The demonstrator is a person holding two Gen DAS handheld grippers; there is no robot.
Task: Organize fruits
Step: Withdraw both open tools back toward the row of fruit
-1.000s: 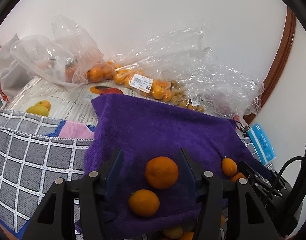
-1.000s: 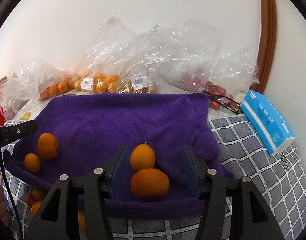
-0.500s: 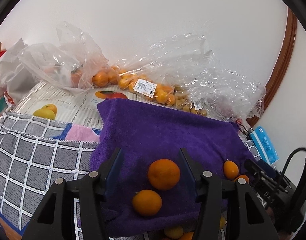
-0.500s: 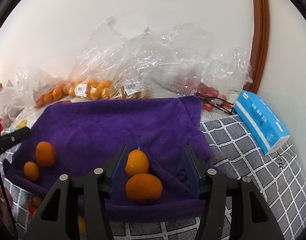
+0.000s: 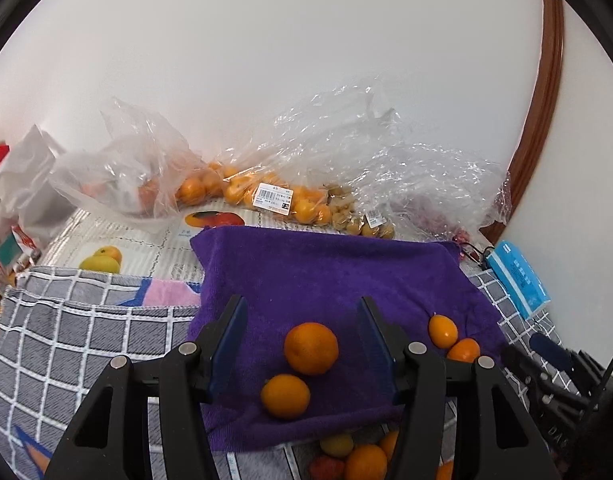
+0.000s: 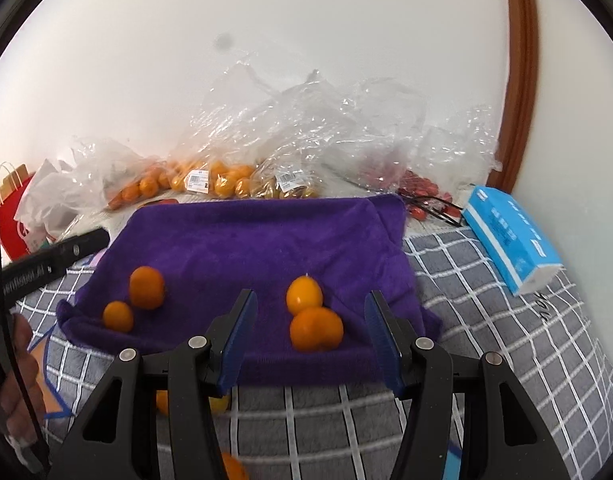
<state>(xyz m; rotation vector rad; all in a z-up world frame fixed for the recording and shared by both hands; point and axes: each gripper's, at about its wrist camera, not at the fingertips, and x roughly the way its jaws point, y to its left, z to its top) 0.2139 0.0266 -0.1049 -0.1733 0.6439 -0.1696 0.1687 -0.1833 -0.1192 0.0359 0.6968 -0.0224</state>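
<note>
The left gripper has its fingers apart, holding nothing; two oranges lie on the purple towel low in the frame between them. The right gripper is likewise spread and empty, framing another orange pair. Bagged fruit lines the wall behind, with a blue tissue pack at right.

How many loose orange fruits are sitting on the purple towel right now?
4: left pair near the towel's left front corner, larger fruit behind smaller fruit; right pair touching, pointed fruit behind rounder fruit. More fruit lies off its front edge.
</note>
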